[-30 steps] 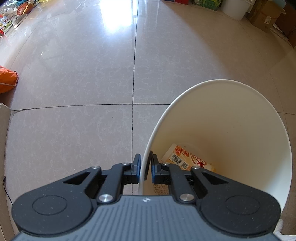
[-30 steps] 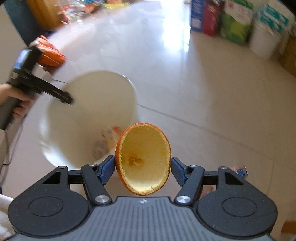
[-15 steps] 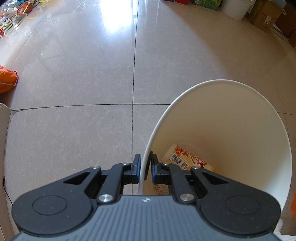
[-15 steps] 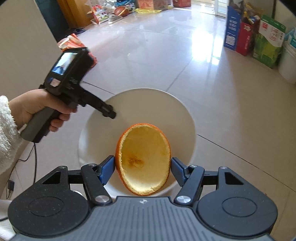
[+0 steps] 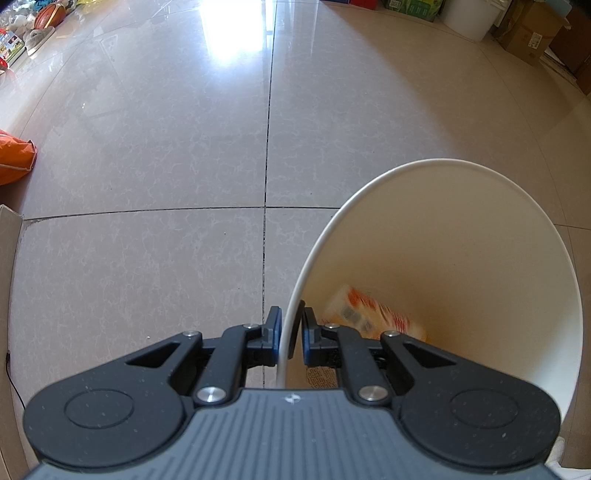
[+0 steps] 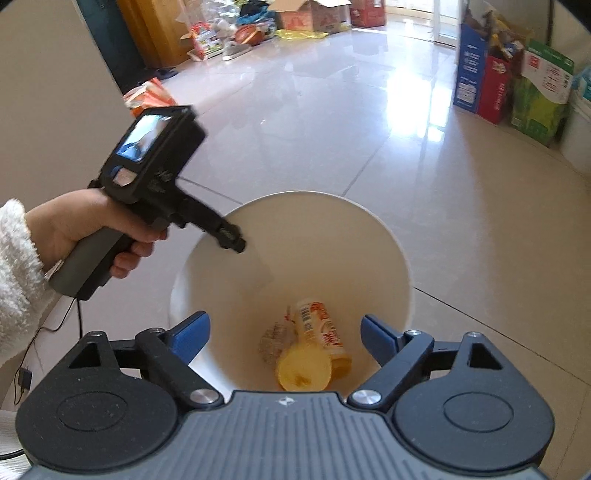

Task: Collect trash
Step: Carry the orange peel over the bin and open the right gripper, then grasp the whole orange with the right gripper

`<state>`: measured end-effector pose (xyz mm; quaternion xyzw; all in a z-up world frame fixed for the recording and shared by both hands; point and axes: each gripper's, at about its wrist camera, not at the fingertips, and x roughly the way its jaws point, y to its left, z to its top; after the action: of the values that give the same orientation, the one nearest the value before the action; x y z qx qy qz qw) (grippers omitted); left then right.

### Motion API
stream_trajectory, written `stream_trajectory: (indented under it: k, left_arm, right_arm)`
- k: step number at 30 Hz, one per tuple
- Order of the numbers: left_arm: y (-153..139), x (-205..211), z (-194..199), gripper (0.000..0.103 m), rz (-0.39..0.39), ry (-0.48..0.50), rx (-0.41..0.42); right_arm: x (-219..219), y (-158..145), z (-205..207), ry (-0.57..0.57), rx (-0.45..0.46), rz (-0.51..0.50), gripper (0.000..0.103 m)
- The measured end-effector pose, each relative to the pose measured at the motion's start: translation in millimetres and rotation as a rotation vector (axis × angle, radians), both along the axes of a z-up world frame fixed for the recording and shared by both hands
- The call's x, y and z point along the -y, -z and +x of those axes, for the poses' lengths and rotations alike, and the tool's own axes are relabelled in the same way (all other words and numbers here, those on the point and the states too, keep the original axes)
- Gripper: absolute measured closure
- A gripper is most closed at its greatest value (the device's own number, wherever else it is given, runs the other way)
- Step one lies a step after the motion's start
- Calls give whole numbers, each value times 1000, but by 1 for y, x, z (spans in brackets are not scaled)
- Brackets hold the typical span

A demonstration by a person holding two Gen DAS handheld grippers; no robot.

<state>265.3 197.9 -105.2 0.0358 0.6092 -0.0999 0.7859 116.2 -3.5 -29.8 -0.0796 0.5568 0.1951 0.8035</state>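
Observation:
A white bin (image 5: 480, 236) stands on the tiled floor. My left gripper (image 5: 290, 332) is shut on its near rim, one pad outside and one inside. The right wrist view looks down into the bin (image 6: 369, 236) from above. My right gripper (image 6: 284, 334) hangs over the bin's mouth, its jaws opening, with nothing between the blue pads. An orange peel half (image 6: 304, 369) lies at the bottom, hollow side up, beside a printed wrapper (image 6: 321, 328). The wrapper (image 5: 373, 317) also shows in the left wrist view. The left gripper (image 6: 236, 242) grips the rim at left, held by a hand (image 6: 85, 225).
An orange bag (image 5: 14, 158) lies on the floor at far left beside a cardboard edge (image 5: 7, 236). Boxes and cartons (image 6: 517, 85) line the far right wall. Toys and clutter (image 6: 240, 33) sit at the far end. A cable (image 6: 55, 325) trails on the floor at left.
My right gripper swung over the bin and opened. The orange peel half that it held has dropped to the bin's bottom. The left gripper has kept its grip on the rim.

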Motion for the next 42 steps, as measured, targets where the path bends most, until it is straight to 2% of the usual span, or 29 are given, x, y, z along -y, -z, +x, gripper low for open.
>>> stream_trajectory:
  k: [11, 20, 25, 29, 36, 42]
  left_arm:
    - [0, 1, 0, 94, 0, -2, -2]
    - [1, 1, 0, 94, -1, -4, -1]
    - [1, 1, 1, 94, -3, -6, -3]
    - [1, 1, 1, 94, -2, -4, -2]
    - [1, 0, 1, 94, -3, -5, -3]
    - [1, -1, 1, 94, -9, -7, -5]
  right_arm:
    - [46, 2, -2, 120, 15, -58, 11]
    - [128, 24, -23, 304, 9, -126, 11]
    - [187, 63, -34, 502, -95, -161, 11]
    - [226, 100, -47, 661, -192, -145, 11]
    - [267, 162, -74, 814, -301, -143, 11]
    - [290, 204, -89, 924, -339, -174, 11]
